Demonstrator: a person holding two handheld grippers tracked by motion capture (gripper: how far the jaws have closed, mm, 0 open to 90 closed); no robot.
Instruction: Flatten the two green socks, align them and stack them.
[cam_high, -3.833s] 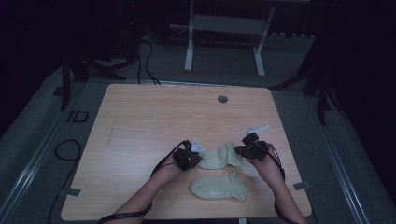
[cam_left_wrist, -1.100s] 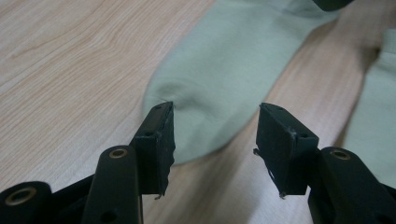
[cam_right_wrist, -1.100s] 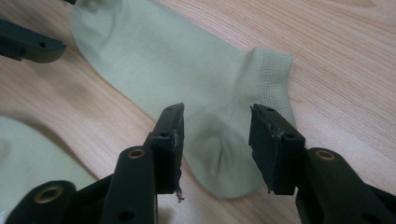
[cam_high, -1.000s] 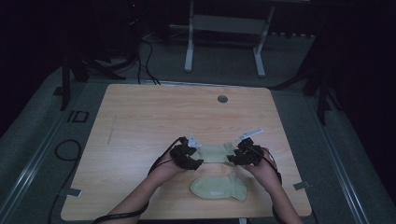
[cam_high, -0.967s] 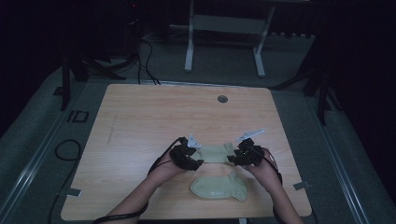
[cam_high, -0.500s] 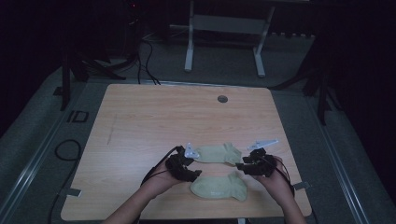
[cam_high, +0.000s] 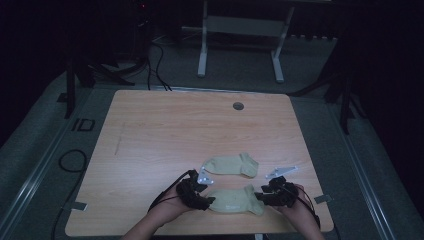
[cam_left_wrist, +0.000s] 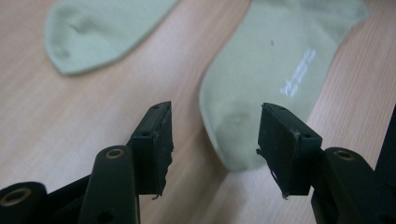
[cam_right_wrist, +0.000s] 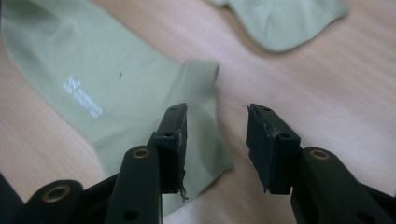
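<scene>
Near sock (cam_high: 233, 199) lies flat at the desk's (cam_high: 150, 135) 6 o'clock edge, both claws empty and half-open: left claw (cam_left_wrist: 212, 144) at its toe, right claw (cam_right_wrist: 215, 142) at its cuff. Risk: pads snag just one layer, or the sock drags against the far sock (cam_high: 231, 164) at 12 o'clock.

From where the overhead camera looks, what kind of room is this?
Probably a recording lab or workshop, not a home: a bare light wooden table with a cable hole, black cables trailing over grey carpet, and a white metal desk frame in the dim background.
</scene>
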